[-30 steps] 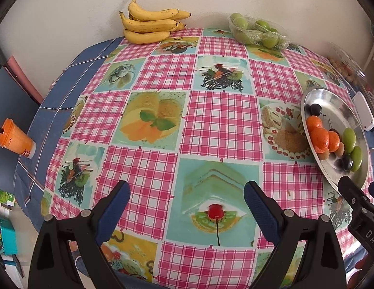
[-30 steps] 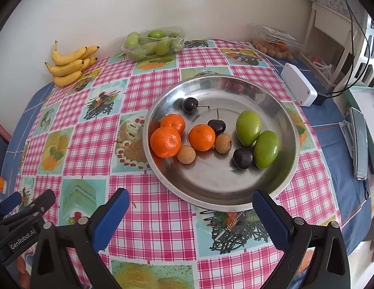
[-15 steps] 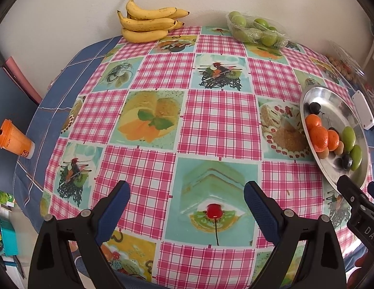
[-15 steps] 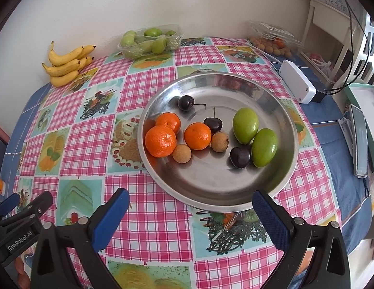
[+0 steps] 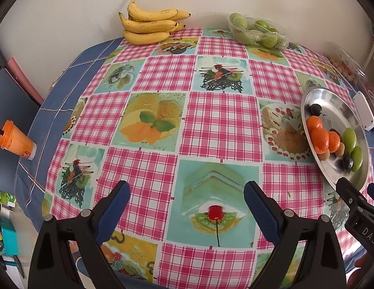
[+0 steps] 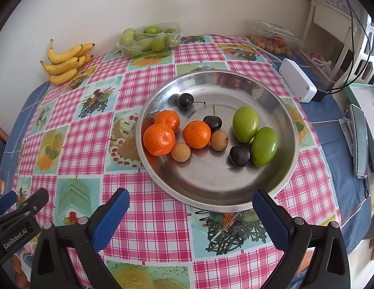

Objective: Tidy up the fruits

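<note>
A metal plate (image 6: 278,187) on the desk (image 6: 153,219) holds three oranges (image 6: 159,139), three dark cherries (image 6: 185,100), two green fruits (image 6: 245,124), two brown longans (image 6: 180,152). Beyond: bananas (image 6: 66,60), green fruit tray (image 6: 149,38). Right gripper (image 6: 190,210) and left gripper (image 5: 187,203) are both apart, empty

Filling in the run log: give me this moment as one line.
left hand-held gripper: open, empty, over tablecloth | right hand-held gripper: open, empty, before metal plate | plate: oranges, cherries, green fruits | none grasped
</note>
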`<state>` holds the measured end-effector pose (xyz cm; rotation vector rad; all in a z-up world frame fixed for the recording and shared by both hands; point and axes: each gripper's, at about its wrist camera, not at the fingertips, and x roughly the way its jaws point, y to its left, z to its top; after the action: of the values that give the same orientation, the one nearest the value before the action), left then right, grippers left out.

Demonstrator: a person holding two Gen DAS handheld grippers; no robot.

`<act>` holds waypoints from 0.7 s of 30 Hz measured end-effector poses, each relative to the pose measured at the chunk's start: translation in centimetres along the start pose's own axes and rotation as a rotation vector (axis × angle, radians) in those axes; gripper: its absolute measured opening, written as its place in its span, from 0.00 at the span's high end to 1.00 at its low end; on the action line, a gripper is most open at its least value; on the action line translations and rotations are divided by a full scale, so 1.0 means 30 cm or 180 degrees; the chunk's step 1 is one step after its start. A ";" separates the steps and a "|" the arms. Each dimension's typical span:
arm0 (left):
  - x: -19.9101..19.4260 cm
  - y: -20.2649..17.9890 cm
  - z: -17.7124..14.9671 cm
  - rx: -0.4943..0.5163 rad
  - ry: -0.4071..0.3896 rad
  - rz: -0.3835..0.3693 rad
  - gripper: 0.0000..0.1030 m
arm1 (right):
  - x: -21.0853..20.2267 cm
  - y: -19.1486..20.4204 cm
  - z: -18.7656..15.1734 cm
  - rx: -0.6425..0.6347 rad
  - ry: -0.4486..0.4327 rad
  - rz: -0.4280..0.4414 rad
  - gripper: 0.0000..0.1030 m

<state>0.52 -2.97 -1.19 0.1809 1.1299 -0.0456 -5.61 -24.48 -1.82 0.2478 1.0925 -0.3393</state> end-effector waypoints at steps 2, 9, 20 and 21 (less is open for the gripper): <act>0.000 0.001 0.000 -0.0008 0.0001 0.0002 0.07 | 0.003 0.000 -0.001 -0.0004 0.0005 0.0000 0.00; -0.001 0.005 0.001 -0.0027 -0.0004 0.0037 0.07 | 0.005 0.001 -0.002 -0.0004 0.0009 -0.0005 0.00; -0.002 0.011 0.003 -0.0041 -0.0001 0.0038 0.07 | 0.014 0.002 -0.003 -0.0029 0.0036 -0.0012 0.00; -0.002 0.011 0.003 -0.0039 -0.0002 0.0039 0.07 | 0.016 0.002 -0.004 -0.0029 0.0038 -0.0013 0.00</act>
<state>0.63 -2.67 -1.06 0.1768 1.1282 -0.0278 -5.49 -24.46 -2.28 0.2399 1.1062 -0.3369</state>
